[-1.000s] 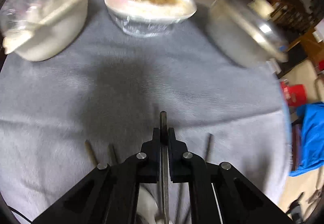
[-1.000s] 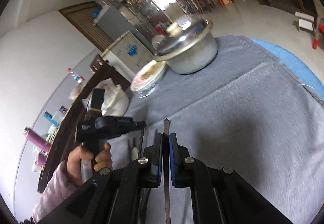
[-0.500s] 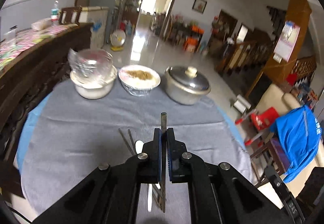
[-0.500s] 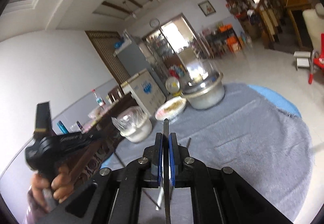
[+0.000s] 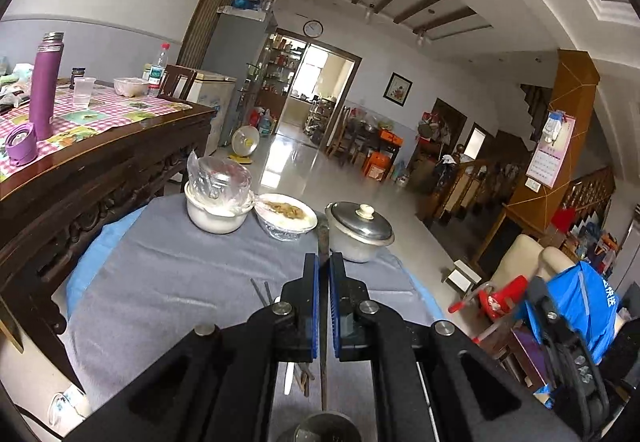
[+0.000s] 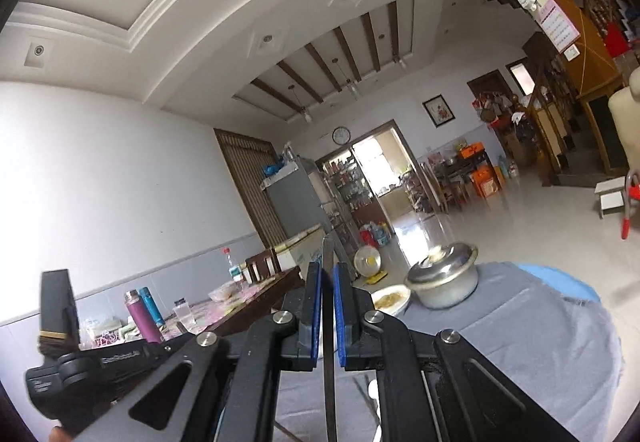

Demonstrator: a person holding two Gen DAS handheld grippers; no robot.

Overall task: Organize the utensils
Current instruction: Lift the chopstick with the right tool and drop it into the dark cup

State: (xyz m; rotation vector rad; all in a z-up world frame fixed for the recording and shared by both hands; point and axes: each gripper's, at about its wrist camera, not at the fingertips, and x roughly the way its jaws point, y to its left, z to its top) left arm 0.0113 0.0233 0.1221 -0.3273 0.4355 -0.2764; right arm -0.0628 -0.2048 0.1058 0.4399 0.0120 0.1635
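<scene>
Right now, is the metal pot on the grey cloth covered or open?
Covered: the metal pot has its lid sitting on top, white knob up, in both wrist views.

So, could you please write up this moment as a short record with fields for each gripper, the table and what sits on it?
left gripper: shut on a thin metal utensil handle, raised above the table
right gripper: shut on a flat metal strip, tilted up toward the ceiling
table cover: grey cloth
far edge of table: white pot with plastic wrap, wrapped food bowl, lidded metal pot
loose on cloth: chopsticks
</scene>
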